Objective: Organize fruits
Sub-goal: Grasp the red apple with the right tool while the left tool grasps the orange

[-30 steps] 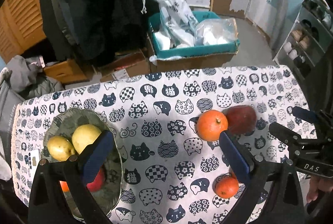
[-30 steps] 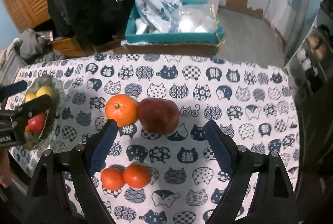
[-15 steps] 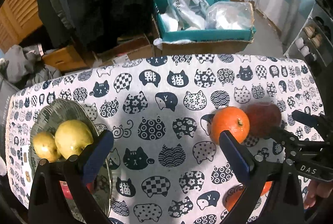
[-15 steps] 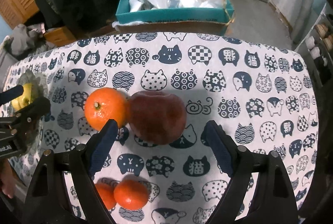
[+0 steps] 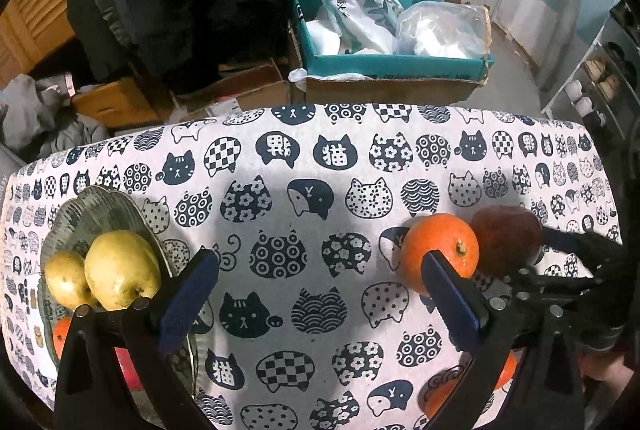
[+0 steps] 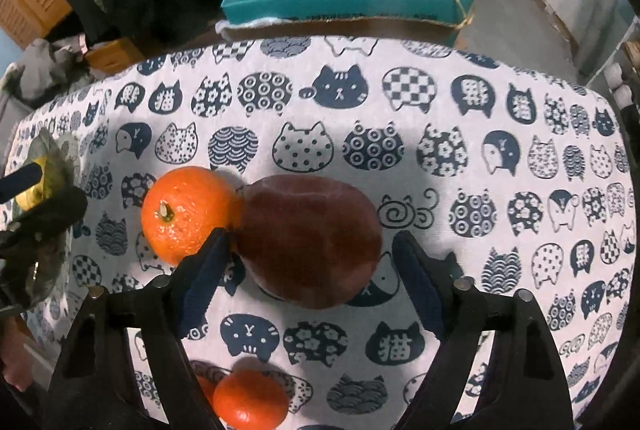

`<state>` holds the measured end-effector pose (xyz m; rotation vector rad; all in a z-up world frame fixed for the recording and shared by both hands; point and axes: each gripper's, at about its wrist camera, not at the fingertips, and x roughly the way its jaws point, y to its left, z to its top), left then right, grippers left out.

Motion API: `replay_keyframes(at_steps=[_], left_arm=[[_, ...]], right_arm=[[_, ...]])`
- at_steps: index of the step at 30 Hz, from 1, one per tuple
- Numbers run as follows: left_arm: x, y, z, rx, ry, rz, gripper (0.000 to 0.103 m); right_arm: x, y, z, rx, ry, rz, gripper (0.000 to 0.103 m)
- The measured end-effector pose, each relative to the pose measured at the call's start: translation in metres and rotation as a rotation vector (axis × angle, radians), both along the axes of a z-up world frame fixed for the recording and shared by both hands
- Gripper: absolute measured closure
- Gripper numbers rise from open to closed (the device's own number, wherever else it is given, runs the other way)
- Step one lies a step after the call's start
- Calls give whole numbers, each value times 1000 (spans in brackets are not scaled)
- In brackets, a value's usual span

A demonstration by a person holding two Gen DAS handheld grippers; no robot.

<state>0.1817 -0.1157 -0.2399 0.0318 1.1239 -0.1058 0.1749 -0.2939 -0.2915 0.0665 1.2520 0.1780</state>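
Right gripper (image 6: pixel 308 262): points steeply down at the desk; jaws closing, with the dark red apple (image 6: pixel 308 240) between them. Neither pad presses on the apple yet; a gap shows on the right side, and the left pad sits just beside the fruit.
Left gripper (image 5: pixel 320 294): jaws spread wide, holding nothing; only the cat-print cloth (image 5: pixel 280 214) lies between the pads.
Dark red apple: on the desk, touching the large orange (image 6: pixel 186 214) on its left.
Large orange: on the cloth, just outside the right gripper's left finger (image 6: pixel 204 278).
Small orange (image 6: pixel 250 400): near the lower edge of the right wrist view, apart from the apple.
Plate (image 5: pixel 92 206): at the left end of the desk, holding two yellow pears (image 5: pixel 120 270), with red and orange fruit partly hidden behind the left gripper's finger.
Teal box (image 5: pixel 396 64): beyond the desk's far edge, with bags inside.
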Motion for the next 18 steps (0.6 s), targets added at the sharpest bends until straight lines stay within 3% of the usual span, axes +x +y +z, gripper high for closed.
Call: replay_keyframes(at_steps=[5,12,18], left_arm=[[1,-4,0,-36,1,-8,1],[5,-26,-5,-61,9,-53,1],[4,-55,-14,-48,20,-120,1]], right_arm=[[-1,-4,-1,29,-6,-4,28],[-14,-18,2,-82,-33,-21,28],[-22,-49,11,-97,-57,-88,28]])
